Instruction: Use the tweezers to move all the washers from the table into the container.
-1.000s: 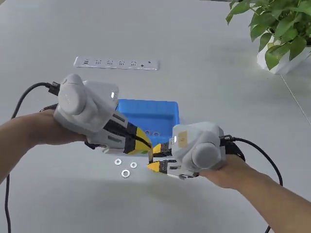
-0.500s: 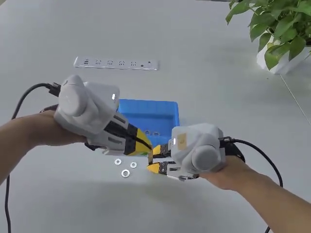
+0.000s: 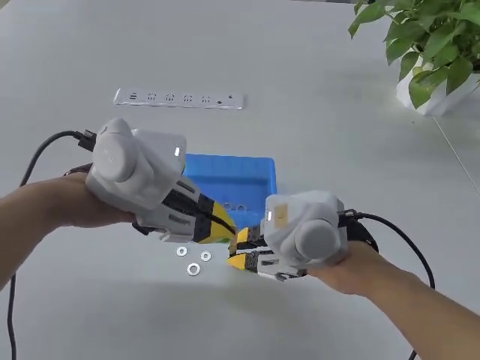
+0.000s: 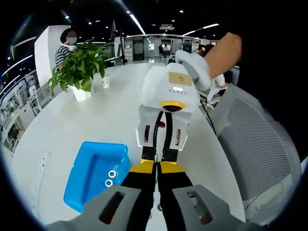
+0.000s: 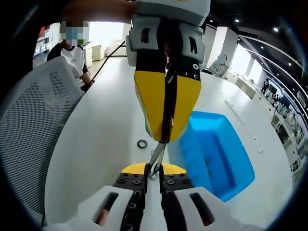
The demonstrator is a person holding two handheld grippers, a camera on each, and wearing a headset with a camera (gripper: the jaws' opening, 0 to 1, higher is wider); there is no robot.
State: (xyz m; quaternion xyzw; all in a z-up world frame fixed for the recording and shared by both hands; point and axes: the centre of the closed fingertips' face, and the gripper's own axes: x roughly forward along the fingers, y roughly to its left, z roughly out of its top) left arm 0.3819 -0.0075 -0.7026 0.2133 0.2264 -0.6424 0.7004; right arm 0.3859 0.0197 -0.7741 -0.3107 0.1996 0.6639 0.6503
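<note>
Left tool and right tool both clench the tweezers, loose washers lying just beside their tips.

Head view was bright and evenly lit from overhead; the pale table ran close to washed out, with no hard glare. A soft, diffuse shadow lay on it under the left gripper and right gripper; the washers were small but crisp. Left gripper view had a dark ceiling, with ceiling lights burnt out to strips and dots, and heavy fisheye bending toward the edges. Right gripper view was blown white at upper left; the mesh chair was stretched by the lens, the container a saturated blue, and the tweezers were close to the lens and slightly soft.
</note>
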